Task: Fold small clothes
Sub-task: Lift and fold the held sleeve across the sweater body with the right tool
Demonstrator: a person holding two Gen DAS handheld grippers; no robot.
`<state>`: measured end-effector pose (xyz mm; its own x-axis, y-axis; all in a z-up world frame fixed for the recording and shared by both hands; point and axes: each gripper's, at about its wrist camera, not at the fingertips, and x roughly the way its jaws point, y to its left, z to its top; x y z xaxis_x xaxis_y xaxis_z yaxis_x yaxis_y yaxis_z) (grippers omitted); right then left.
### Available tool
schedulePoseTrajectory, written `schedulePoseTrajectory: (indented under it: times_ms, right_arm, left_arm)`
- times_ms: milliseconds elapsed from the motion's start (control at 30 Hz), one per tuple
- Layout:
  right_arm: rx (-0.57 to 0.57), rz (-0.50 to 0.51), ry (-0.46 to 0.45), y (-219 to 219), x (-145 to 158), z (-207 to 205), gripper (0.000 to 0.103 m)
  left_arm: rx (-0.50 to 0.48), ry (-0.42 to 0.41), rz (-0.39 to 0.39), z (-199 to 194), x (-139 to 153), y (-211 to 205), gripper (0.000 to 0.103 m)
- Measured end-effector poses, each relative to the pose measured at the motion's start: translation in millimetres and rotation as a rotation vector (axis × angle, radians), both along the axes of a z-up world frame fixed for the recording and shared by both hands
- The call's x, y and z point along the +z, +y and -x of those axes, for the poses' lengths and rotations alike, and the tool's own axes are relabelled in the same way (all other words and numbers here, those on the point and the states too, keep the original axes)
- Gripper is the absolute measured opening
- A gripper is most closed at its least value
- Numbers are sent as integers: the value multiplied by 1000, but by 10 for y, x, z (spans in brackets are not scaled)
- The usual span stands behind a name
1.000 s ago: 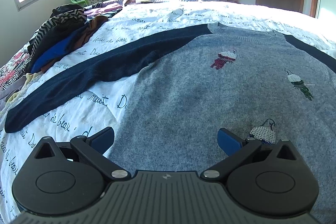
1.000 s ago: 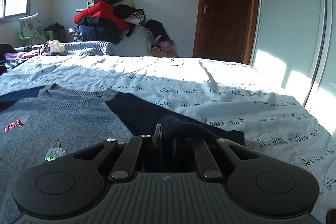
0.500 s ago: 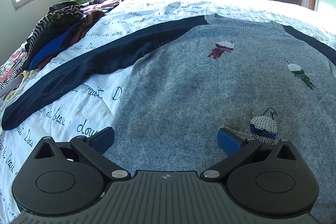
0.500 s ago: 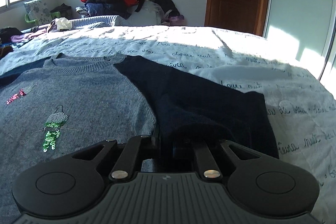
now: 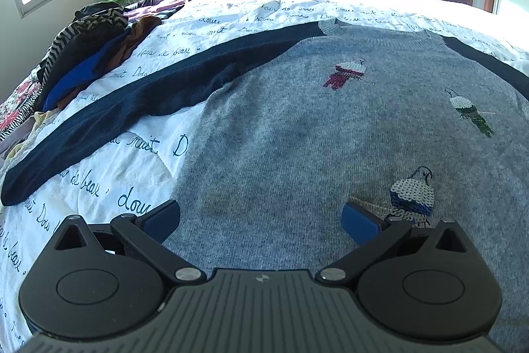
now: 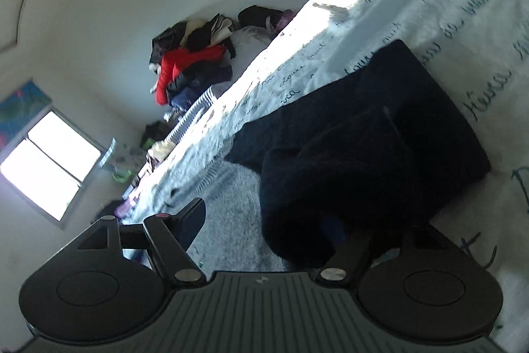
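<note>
The grey sweater (image 5: pixel 297 134) was spread flat on the bed (image 5: pixel 109 187), filling the frame's centre. The left hand-held gripper (image 5: pixel 261 220) was held wide open above it, empty. The right hand-held gripper (image 6: pixel 281 220) had just been opened, its navy sleeve (image 6: pixel 347 161) lying loose between the jaws at centre right.

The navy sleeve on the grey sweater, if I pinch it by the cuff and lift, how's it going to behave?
Probably floppy: the navy sleeve already lies doubled over itself in a soft hump. It likely drags rather than slides, since the fuzzy knit rests on the wrinkled bedspread. Lifting it may tug the grey sweater it joins, so expect the body to shift a little.
</note>
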<state>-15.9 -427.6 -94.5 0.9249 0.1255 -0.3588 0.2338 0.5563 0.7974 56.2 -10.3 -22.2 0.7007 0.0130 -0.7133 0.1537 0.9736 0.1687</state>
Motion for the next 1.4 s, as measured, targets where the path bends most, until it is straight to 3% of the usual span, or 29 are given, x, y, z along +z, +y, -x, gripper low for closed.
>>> schedulePoseTrajectory:
  times_ms: [100, 200, 267, 333, 433, 533, 733, 967, 1233, 1400]
  right_arm:
    - [-103, -257, -91, -184, -197, 170, 74]
    - [-195, -427, -158, -292, -337, 312, 71]
    - [-226, -469, -152, -323, -368, 336, 61]
    - [-245, -461, -95, -345, -380, 323, 32]
    - [-253, -422, -36, -350, -412, 298, 16]
    - [-241, -320, -8, -307, -309, 253, 13]
    - [-181, -22, 40, -121, 111, 67, 13]
    - [-57, 442, 135, 451, 594, -255, 13]
    - [114, 760, 141, 1171, 862, -605, 13]
    - [184, 837, 156, 1474, 889, -757, 13]
  left_arm:
    - [3, -4, 1, -4, 15, 3, 103]
    - [1, -1, 5, -14, 24, -3, 103]
    - [-4, -3, 6, -5, 31, -20, 103]
    - [-13, -6, 7, 11, 39, -40, 103]
    - [-26, -7, 4, 31, 46, -62, 103]
    - [-24, -11, 2, 26, 52, -43, 103]
    - [3, -4, 21, -28, 54, 26, 103]
    - [22, -9, 18, -53, 65, 83, 103]
    - [43, -10, 20, -88, 53, 184, 103]
    - [61, -15, 25, -111, 45, 258, 103]
